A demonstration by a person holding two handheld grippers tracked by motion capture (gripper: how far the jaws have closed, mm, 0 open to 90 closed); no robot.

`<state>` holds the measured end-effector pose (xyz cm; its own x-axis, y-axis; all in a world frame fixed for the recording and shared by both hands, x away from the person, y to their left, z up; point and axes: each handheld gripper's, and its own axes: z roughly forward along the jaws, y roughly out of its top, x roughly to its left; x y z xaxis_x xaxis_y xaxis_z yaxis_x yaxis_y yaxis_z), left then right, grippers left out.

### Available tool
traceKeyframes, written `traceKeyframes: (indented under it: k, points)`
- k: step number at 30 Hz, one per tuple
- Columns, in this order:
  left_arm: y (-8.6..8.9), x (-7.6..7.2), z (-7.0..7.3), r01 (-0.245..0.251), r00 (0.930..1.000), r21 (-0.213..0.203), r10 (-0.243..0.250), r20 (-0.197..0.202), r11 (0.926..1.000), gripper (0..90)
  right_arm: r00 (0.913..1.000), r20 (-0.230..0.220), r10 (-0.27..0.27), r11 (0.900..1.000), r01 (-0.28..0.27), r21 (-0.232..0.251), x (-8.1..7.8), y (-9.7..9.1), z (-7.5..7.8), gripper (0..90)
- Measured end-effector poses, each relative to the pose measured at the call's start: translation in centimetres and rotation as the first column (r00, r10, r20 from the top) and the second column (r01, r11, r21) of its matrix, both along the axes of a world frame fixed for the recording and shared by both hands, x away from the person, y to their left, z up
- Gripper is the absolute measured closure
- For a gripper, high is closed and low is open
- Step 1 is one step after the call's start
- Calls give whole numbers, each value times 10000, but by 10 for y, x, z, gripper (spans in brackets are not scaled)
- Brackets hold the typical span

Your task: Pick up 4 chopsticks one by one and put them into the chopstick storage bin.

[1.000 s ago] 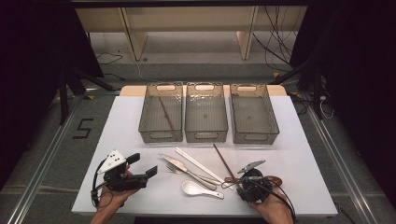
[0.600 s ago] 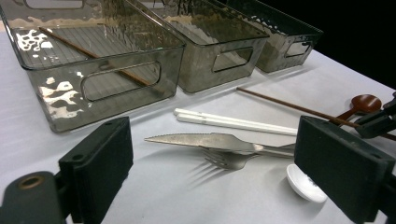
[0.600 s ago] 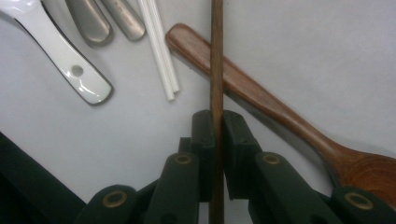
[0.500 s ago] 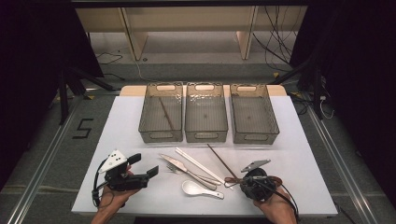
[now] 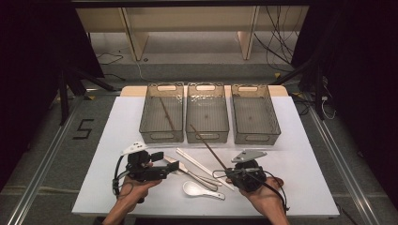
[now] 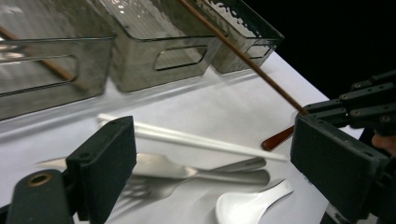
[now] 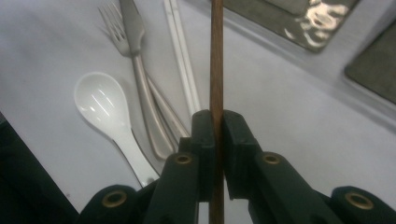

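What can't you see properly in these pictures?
- Brown chopstick: in the right gripper view its far tip is cut off by the top edge, and the right gripper hides the clamped part.
- Fork: in the left gripper view the left gripper covers part of its prongs.
- Left bin: in the high view the stick inside is too small to identify.
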<state>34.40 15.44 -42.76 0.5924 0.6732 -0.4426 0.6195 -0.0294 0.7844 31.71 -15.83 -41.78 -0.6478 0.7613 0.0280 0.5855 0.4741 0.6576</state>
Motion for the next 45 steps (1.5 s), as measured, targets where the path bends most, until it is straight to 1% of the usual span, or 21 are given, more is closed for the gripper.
traceKeyframes:
  k: [3,5,11,14,18,20,23,24,25,27,28,29,32,40,42,45]
  points:
    - [-11,7,1,198,9985,-275,-212,-495,9994,144,9998,135,129,9998,-132,165,3,8,1,845]
    - [-17,11,1,194,9973,-562,-233,-697,9982,156,9997,154,199,9995,-202,239,4,12,1,845]
    - [-30,20,1,356,9920,-988,-472,-1169,9945,202,9991,274,332,9986,-343,415,3,21,0,844]
    - [-36,24,0,299,9894,-1150,-457,-1379,9929,247,9986,362,375,9979,-393,523,3,23,0,845]
    - [-41,28,-4,242,9836,-1504,-504,-1730,9883,337,9980,450,438,9967,-467,658,2,26,0,845]
    - [-44,30,-5,253,9820,-1633,-551,-1806,9862,376,9976,535,443,9965,-480,689,2,28,0,844]
    - [-46,31,-6,243,9806,-1752,-575,-1871,9842,426,9972,536,519,9957,-558,737,1,31,0,845]
    - [-46,32,-7,247,9807,-1764,-581,-1866,9840,459,9966,575,587,9950,-631,779,1,32,-1,845]
    - [-46,32,-7,258,9806,-1780,-594,-1866,9837,459,9966,575,587,9950,-631,779,1,32,-1,845]
    - [-47,33,-8,247,9793,-1931,-625,-1925,9809,490,9960,604,663,9944,-709,785,0,34,-2,845]
    - [-48,33,-8,289,9792,-1951,-669,-1913,9804,521,9956,592,724,9938,-770,802,0,36,-3,845]
    - [-48,33,-8,316,9788,-1976,-703,-1921,9798,521,9956,592,724,9938,-770,802,0,36,-3,845]
    - [-49,32,-8,379,9780,-2078,-790,-1932,9774,570,9954,614,738,9930,-790,880,-1,39,-4,845]
    - [-48,33,-10,258,9763,-2322,-745,-2033,9723,703,9948,693,745,9913,-814,1035,-1,39,-4,844]
    - [-48,33,-10,242,9757,-2439,-761,-2056,9695,728,9947,700,747,9904,-822,1110,-1,39,-4,843]
    - [-47,33,-9,300,9740,-2671,-882,-2086,9632,753,9951,647,745,9891,-820,1225,-1,38,-4,841]
